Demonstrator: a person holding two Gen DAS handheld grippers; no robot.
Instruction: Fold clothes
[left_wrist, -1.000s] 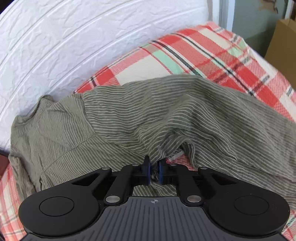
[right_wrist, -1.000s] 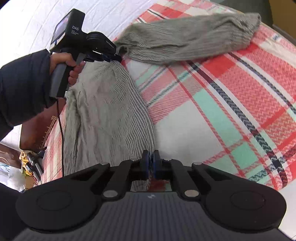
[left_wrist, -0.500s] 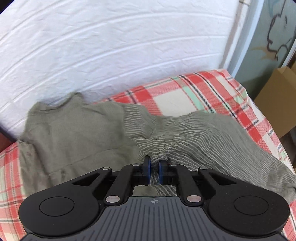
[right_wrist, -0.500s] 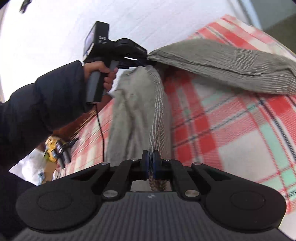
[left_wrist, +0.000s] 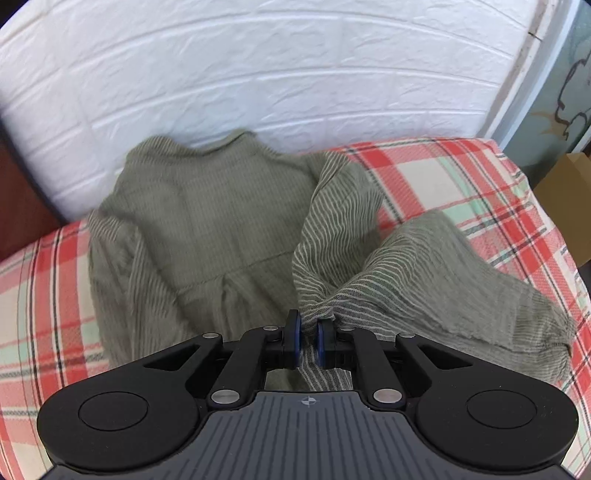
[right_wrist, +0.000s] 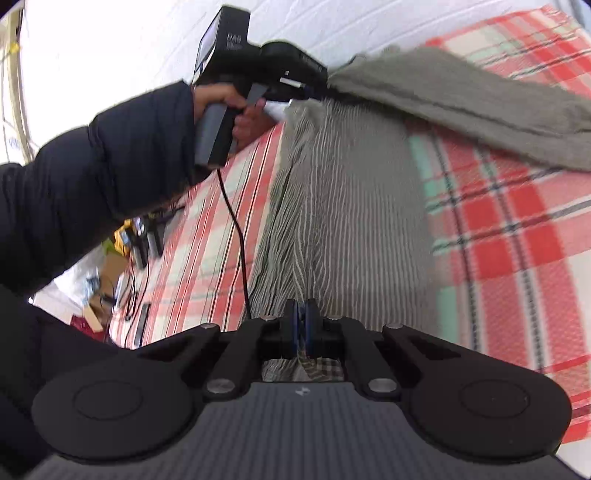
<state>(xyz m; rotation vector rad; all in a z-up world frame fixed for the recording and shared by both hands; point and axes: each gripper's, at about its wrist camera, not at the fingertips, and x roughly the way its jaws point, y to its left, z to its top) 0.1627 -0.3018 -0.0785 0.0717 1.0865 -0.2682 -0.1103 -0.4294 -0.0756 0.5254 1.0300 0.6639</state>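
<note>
Jaws of left gripper (left_wrist: 308, 334) clenched on a bunched fold of the olive-green, white-striped knit garment (left_wrist: 207, 221); jaws of right gripper (right_wrist: 302, 325) pinched tight on its striped hem. Garment spread on the red, white and mint plaid bed cover (left_wrist: 443, 184), collar against the white textured wall (left_wrist: 258, 74), one sleeve (left_wrist: 461, 280) draped rightward. Left hand (right_wrist: 225, 107) in dark puffy sleeve (right_wrist: 92, 177).

Left tool (left_wrist: 308, 338) clamps a bunched fold of the olive striped garment (left_wrist: 229, 221), which lies on the plaid bed cover (left_wrist: 461, 184) against the white wall (left_wrist: 258, 74).
</note>
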